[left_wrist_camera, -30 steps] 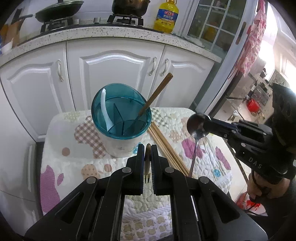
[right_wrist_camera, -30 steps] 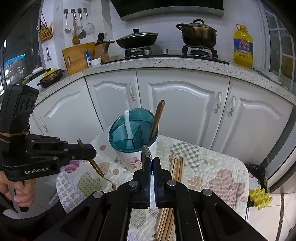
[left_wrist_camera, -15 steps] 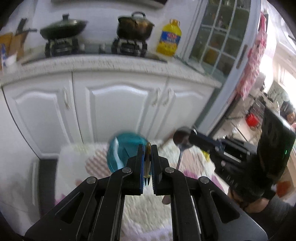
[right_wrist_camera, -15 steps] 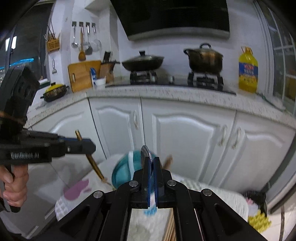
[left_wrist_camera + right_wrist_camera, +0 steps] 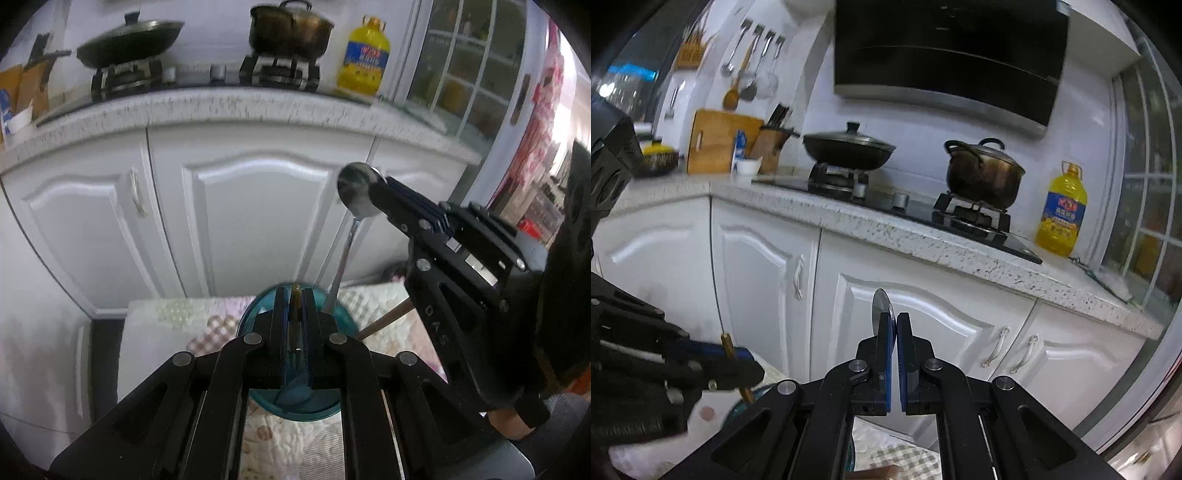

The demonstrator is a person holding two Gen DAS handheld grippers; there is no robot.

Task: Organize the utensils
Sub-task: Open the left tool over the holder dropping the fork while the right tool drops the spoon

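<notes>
Gripping a metal spoon point(image 5: 356, 192) by its bowl, the right tool point(image 5: 382, 186) may tip it against the teal holder point(image 5: 334, 308) rim, while the left tool point(image 5: 294, 295), clamped on what looks like a fork point(image 5: 295, 301), crowds that opening.

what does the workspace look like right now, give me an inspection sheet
surface: quilted patterned cloth on a small table.
job's things: teal utensil holder on the cloth; metal spoon and gold-handled fork both lifted.
clutter: wooden handle beside the holder.
grippers: right gripper shut on the spoon bowl; left gripper shut on the fork.
cables: nothing seen.
surroundings: white cabinets, stove with wok and pot, oil bottle.
</notes>
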